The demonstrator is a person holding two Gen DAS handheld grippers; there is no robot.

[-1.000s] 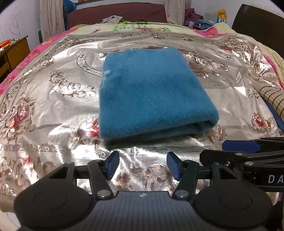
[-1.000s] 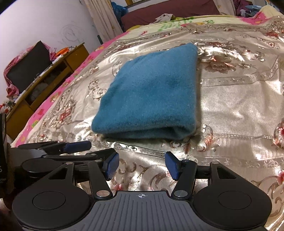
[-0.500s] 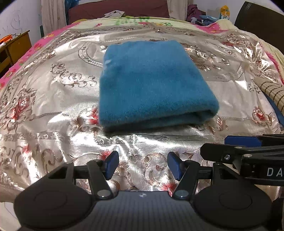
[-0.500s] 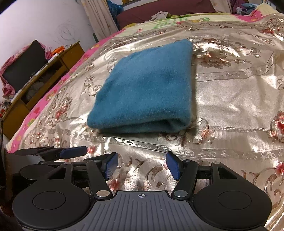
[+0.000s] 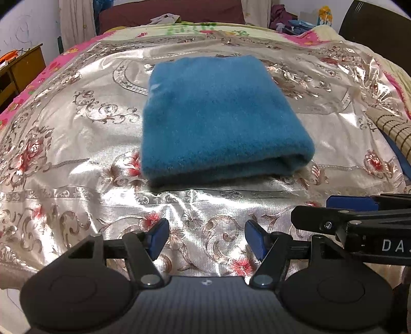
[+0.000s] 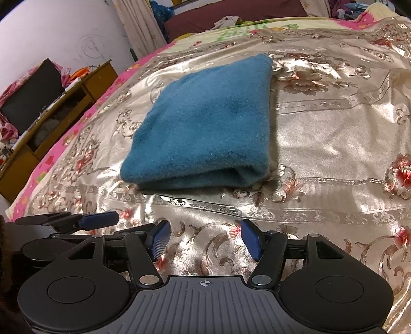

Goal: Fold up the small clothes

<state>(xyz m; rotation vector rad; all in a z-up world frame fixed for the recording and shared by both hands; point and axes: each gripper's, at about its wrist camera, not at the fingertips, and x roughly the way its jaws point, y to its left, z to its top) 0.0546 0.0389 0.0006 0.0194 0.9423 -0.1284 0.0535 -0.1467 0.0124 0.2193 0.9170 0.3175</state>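
Note:
A teal fleece cloth (image 5: 215,115) lies folded in a thick rectangle on the shiny floral bedspread (image 5: 77,133), its rolled fold edge facing me. It also shows in the right wrist view (image 6: 208,128). My left gripper (image 5: 206,239) is open and empty, hovering over the bedspread short of the cloth's near edge. My right gripper (image 6: 205,240) is open and empty, also short of the cloth. Each gripper's blue-padded fingers show at the edge of the other's view.
A wooden desk (image 6: 51,108) with clutter stands left of the bed. A maroon headboard (image 5: 169,12) and piled clothes lie at the far end. A dark chair back (image 5: 380,28) and a checked fabric (image 5: 395,131) sit at the right.
Both grippers have drawn back a little from the folded cloth and stayed open. The cloth has not moved.

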